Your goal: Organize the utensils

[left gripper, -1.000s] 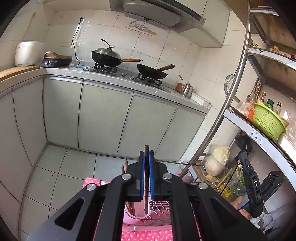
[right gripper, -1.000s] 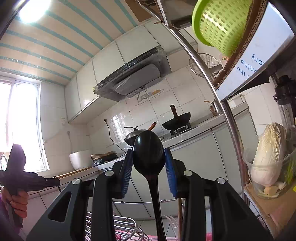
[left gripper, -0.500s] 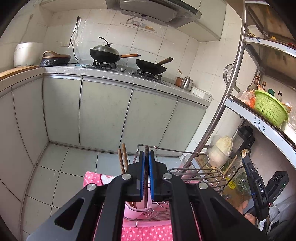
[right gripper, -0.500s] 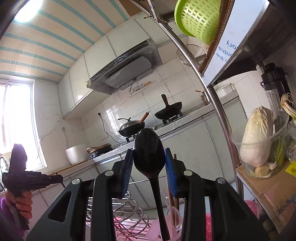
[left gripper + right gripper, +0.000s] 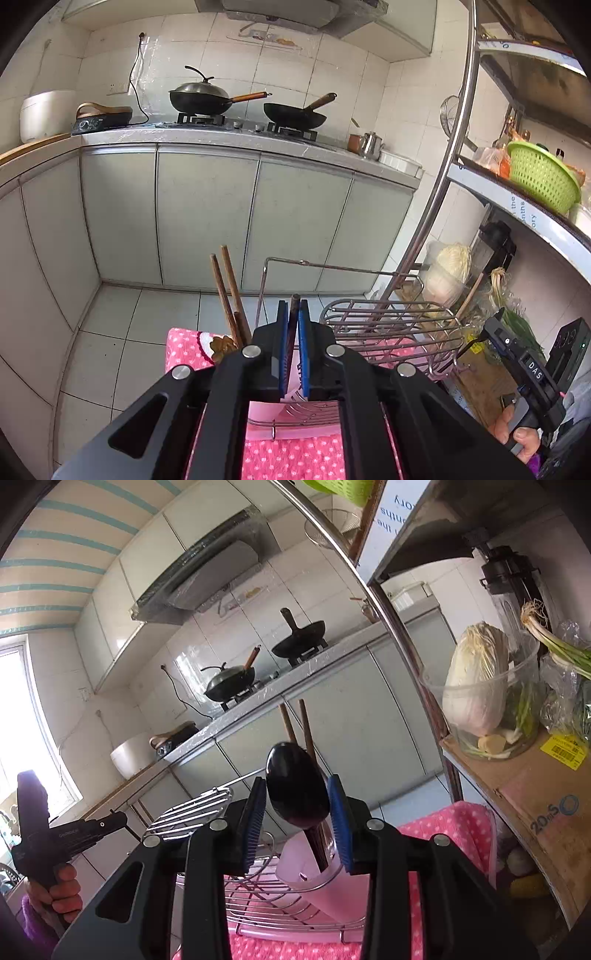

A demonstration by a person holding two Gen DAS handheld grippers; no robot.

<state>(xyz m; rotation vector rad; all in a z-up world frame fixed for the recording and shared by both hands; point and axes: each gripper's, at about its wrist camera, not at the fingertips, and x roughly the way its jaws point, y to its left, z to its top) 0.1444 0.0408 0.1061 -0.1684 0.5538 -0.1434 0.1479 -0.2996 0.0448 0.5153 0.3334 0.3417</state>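
Note:
My left gripper (image 5: 291,314) is shut on a thin dark utensil handle (image 5: 294,301) that sticks up between the blue pads, above a wire dish rack (image 5: 388,325). Two wooden chopsticks (image 5: 227,291) stand in a pink utensil holder (image 5: 314,871) just left of it. My right gripper (image 5: 297,801) is shut on a black spoon (image 5: 295,786), bowl up, handle reaching down into the pink holder next to the chopsticks (image 5: 306,723). The left gripper's body (image 5: 40,834) shows at the left of the right wrist view.
The rack sits on a pink dotted cloth (image 5: 295,458). A steel shelf post (image 5: 436,206) rises on the right, with cabbage (image 5: 476,679), a cardboard box (image 5: 535,786) and a green basket (image 5: 539,177). Cabinets and a stove with two woks (image 5: 251,107) stand behind.
Both grippers have tilted down toward the rack. The pink holder and chopsticks have come into view, and the spoon's handle now reaches into the holder.

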